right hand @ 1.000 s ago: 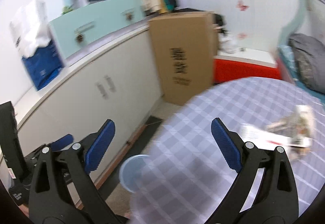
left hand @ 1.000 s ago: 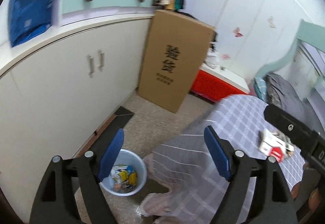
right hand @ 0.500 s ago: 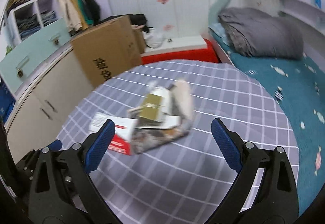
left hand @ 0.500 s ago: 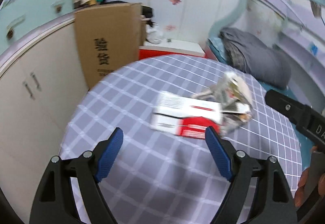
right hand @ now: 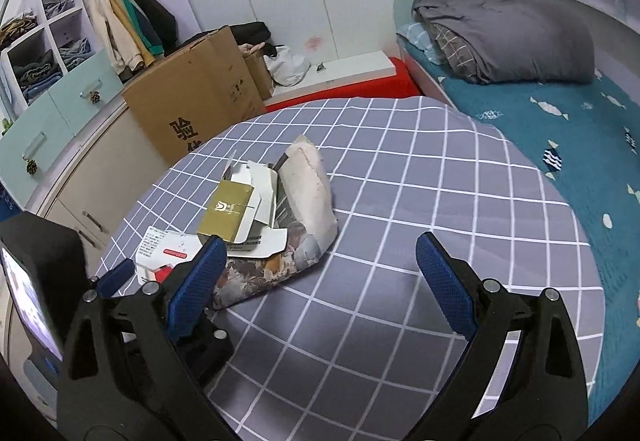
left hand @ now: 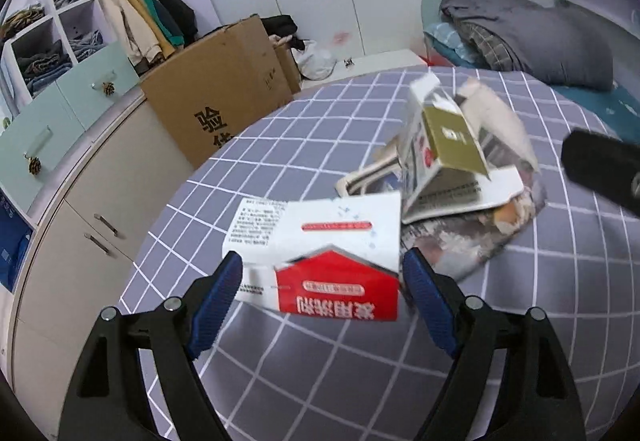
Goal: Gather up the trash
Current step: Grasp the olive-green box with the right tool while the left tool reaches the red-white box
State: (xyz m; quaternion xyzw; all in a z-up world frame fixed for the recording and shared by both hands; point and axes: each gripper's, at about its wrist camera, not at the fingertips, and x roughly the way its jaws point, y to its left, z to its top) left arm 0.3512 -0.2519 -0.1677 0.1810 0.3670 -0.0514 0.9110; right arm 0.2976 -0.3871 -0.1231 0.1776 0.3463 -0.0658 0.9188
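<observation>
Left gripper (left hand: 322, 277) is spread wide right at the red-and-white carton (left hand: 320, 261) on the checked tablecloth (left hand: 360, 381), its long side running left-right across the jaws, while the right gripper (right hand: 318, 269), also spread and empty, sits farther off.

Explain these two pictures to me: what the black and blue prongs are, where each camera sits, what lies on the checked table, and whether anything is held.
No robot here: a person holds a two-finger gripper in each hand, each with a fisheye camera looking along its fingers. One picture is from the left gripper, the other from the right gripper. On the checked tablecloth lies trash: a red and white carton, a gold box on torn white card, and a crumpled printed bag. The left gripper's blue pads flank the carton without clearly pressing it. The right gripper is open and empty. Nothing is held.
</observation>
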